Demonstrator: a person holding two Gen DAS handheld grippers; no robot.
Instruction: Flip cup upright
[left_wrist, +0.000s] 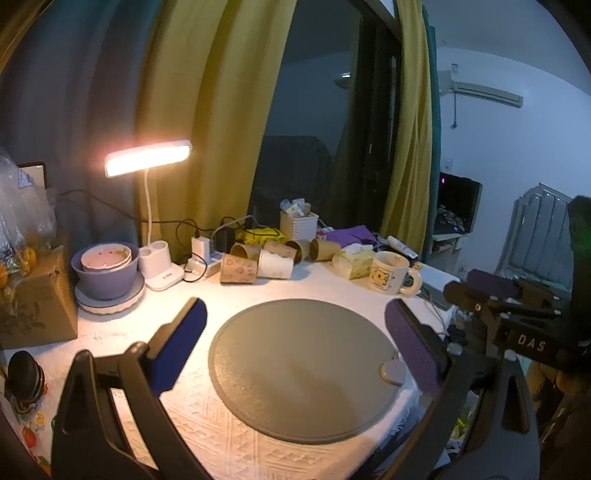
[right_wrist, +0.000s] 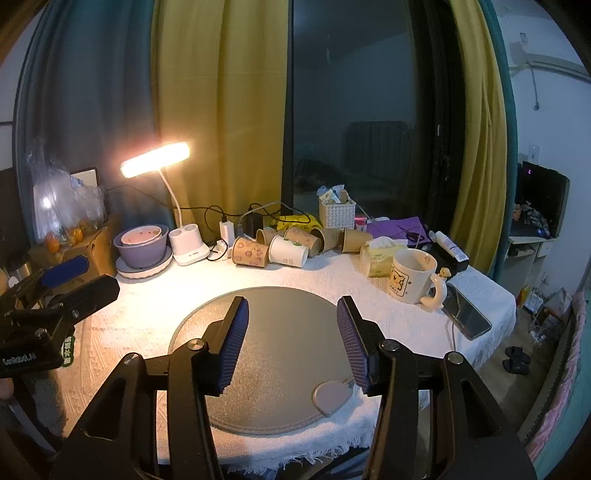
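Several paper cups lie on their sides in a row at the back of the table: a brown patterned cup (left_wrist: 238, 268) (right_wrist: 251, 252), a white cup (left_wrist: 275, 264) (right_wrist: 288, 251) and plain brown cups (left_wrist: 325, 249) (right_wrist: 356, 240). A cream mug (left_wrist: 390, 272) (right_wrist: 412, 275) with a cartoon print stands upright at the right. My left gripper (left_wrist: 295, 314) is open and empty above the round grey mat (left_wrist: 303, 373). My right gripper (right_wrist: 291, 310) is open and empty over the same mat (right_wrist: 277, 369). Each gripper shows in the other's view: the right one (left_wrist: 495, 284) and the left one (right_wrist: 66, 273).
A lit desk lamp (left_wrist: 147, 158) (right_wrist: 155, 158) stands at the back left beside a purple bowl (left_wrist: 107, 266) (right_wrist: 142, 243) on a plate. A white basket (right_wrist: 336, 212), a tissue pack (right_wrist: 380, 254), a phone (right_wrist: 469, 314) and cables crowd the back and right. A cardboard box (left_wrist: 33, 295) stands left.
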